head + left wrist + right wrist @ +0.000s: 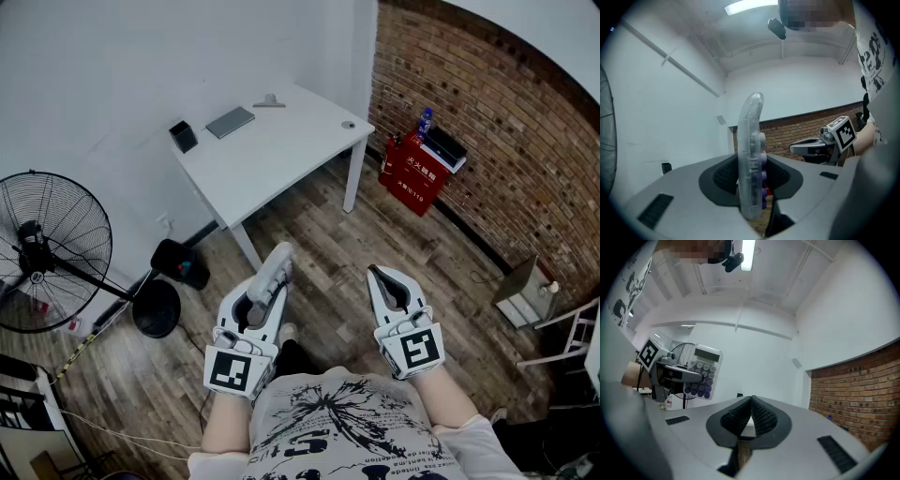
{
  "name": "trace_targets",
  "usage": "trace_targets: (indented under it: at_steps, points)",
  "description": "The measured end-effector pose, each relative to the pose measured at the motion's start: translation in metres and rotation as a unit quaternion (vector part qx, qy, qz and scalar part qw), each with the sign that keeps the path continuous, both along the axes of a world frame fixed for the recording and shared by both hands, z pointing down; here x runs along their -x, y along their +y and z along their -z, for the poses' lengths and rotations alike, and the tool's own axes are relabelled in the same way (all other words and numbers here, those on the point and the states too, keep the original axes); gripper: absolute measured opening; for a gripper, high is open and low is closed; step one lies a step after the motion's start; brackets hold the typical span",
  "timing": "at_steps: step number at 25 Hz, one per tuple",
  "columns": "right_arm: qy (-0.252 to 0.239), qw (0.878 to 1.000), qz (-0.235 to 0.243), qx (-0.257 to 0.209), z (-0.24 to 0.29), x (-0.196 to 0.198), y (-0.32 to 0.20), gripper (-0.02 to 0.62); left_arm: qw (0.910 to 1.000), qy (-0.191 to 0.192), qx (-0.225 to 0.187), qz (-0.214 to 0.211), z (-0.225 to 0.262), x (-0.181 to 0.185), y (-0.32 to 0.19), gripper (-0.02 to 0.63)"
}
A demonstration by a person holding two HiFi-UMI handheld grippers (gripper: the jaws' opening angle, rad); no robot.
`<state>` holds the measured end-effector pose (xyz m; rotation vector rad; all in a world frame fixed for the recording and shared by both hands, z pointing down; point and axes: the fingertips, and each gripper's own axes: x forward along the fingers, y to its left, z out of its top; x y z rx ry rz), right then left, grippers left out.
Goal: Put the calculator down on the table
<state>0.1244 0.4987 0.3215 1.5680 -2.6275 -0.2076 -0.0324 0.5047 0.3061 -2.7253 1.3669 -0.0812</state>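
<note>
My left gripper (261,298) is shut on the calculator (275,264), a clear-cased one with round white and purple keys, held at waist height over the wooden floor. In the left gripper view the calculator (751,154) stands edge-on between the pads of that gripper (752,176). The right gripper view shows the calculator's (703,371) key face and display. My right gripper (376,273) is beside it, shut and empty, its pads meeting at the tips (751,402). The white table (281,155) stands ahead against the wall, well apart from both grippers.
On the table lie a dark box (183,136), a grey flat slab (230,122) and two small items near the far edge. A standing fan (47,253) is at the left, a black bag (178,262) by the table leg, red extinguisher boxes (414,174) by the brick wall.
</note>
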Motion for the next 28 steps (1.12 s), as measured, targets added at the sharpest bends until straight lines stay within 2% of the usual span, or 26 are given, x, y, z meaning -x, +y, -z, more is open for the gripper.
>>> trace_targets:
  at_steps: [12,18,21,23,28]
  points:
    - [0.007,1.0,-0.004,0.008,-0.005,-0.017,-0.003,0.014,0.9999,0.008,0.006,0.002,0.0,-0.013,-0.009,0.141]
    - [0.025,0.999,0.0,0.024,-0.024,-0.024,-0.025,0.015,0.9997,0.007,0.018,-0.013,-0.01,-0.023,-0.027,0.141]
    - [0.016,1.0,-0.006,0.026,-0.028,-0.025,-0.053,0.015,0.9996,0.002,0.023,-0.018,-0.015,-0.023,-0.052,0.141]
    - [0.016,0.999,-0.009,0.028,-0.03,-0.028,-0.077,0.015,0.9993,0.011,0.027,-0.021,-0.016,-0.024,-0.076,0.141]
    - [0.013,0.999,-0.023,0.044,-0.04,-0.034,-0.158,0.015,0.9992,0.009,0.028,-0.028,-0.023,-0.027,-0.165,0.141]
